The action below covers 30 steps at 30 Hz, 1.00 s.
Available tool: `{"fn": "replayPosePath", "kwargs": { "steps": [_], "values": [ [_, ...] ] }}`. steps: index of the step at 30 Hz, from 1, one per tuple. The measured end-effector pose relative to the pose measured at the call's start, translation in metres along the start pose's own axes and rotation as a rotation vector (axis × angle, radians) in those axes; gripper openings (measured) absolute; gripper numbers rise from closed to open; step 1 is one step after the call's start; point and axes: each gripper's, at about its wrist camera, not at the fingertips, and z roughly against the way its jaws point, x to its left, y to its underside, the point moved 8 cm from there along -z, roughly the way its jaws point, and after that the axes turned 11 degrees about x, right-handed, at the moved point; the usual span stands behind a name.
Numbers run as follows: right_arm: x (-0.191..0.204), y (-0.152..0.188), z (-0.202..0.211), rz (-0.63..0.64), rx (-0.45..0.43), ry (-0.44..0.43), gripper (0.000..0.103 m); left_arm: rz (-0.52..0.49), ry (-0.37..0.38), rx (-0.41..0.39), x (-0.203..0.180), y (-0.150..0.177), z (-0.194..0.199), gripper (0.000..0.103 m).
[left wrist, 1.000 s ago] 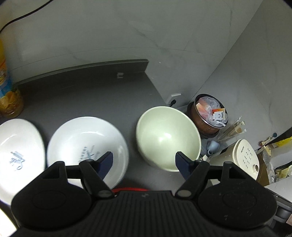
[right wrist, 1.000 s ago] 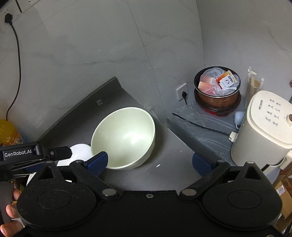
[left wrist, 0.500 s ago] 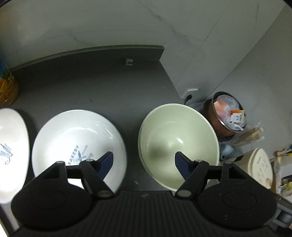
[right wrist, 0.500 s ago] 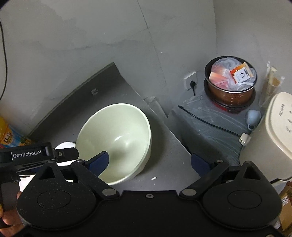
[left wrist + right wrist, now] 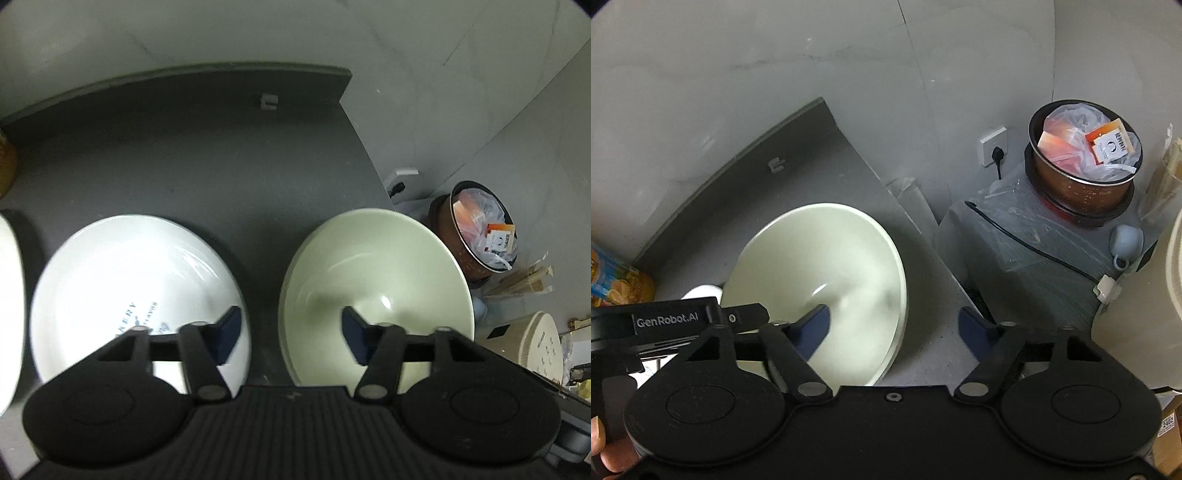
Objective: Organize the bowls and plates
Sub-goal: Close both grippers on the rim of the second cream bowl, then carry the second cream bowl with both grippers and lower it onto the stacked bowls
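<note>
A pale green bowl (image 5: 373, 266) sits at the right end of the dark grey counter (image 5: 184, 147); it also shows in the right wrist view (image 5: 820, 266). A white bowl with blue lettering (image 5: 129, 280) stands to its left, and a white plate's edge (image 5: 9, 295) lies further left. My left gripper (image 5: 291, 332) is open, with one fingertip over the white bowl and the other over the green bowl. My right gripper (image 5: 894, 330) is open, its left fingertip inside the green bowl and its right fingertip outside the bowl's right rim.
Right of the counter's edge a brown pot (image 5: 1082, 162) lined with a bag of packets sits on a covered stand. A cream appliance (image 5: 543, 347) stands nearby. A wall socket (image 5: 993, 146) with a black cable is behind. An orange juice carton (image 5: 617, 277) stands at the far left.
Both grippers have moved forward and down toward the bowls. The green bowl looks larger, and my right gripper's left fingertip now reaches inside it.
</note>
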Motion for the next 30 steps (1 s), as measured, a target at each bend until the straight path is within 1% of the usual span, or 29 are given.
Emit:
{"fn": "replayPosePath", "kwargs": {
  "steps": [1, 3, 5, 7, 8, 9, 10, 12, 15, 30],
  "values": [
    [0.000, -0.001, -0.002, 0.001, 0.007, 0.003, 0.062, 0.005, 0.004, 0.009, 0.000, -0.001, -0.003, 0.044],
    [-0.001, -0.001, -0.005, 0.001, 0.020, 0.009, 0.059, 0.021, 0.007, 0.022, 0.000, -0.002, -0.008, 0.032],
    [-0.001, -0.002, -0.008, 0.005, 0.025, 0.010, 0.055, 0.024, 0.014, 0.032, 0.000, -0.002, -0.013, 0.026],
    [-0.001, -0.003, -0.011, 0.010, 0.032, 0.013, 0.044, 0.028, 0.019, 0.040, 0.000, -0.001, -0.016, 0.022],
    [-0.001, -0.003, -0.013, 0.011, 0.038, 0.012, 0.040, 0.030, 0.016, 0.044, 0.000, -0.001, -0.018, 0.020],
    [-0.001, -0.003, -0.015, 0.009, 0.043, 0.007, 0.033, 0.033, 0.013, 0.049, 0.001, -0.001, -0.020, 0.018],
    [-0.002, -0.003, -0.016, 0.006, 0.045, 0.002, 0.022, 0.036, 0.009, 0.055, 0.001, -0.001, -0.022, 0.017],
    [-0.004, -0.002, -0.016, -0.001, 0.039, 0.002, 0.011, 0.040, 0.007, 0.061, 0.001, 0.000, -0.022, 0.014],
    [-0.004, -0.003, -0.011, 0.005, 0.018, 0.007, 0.011, 0.037, 0.017, 0.057, 0.000, 0.000, -0.020, 0.009],
    [0.018, 0.004, 0.037, 0.023, -0.099, -0.003, 0.011, -0.012, 0.079, -0.039, -0.001, 0.009, 0.038, 0.009]
  ]
}}
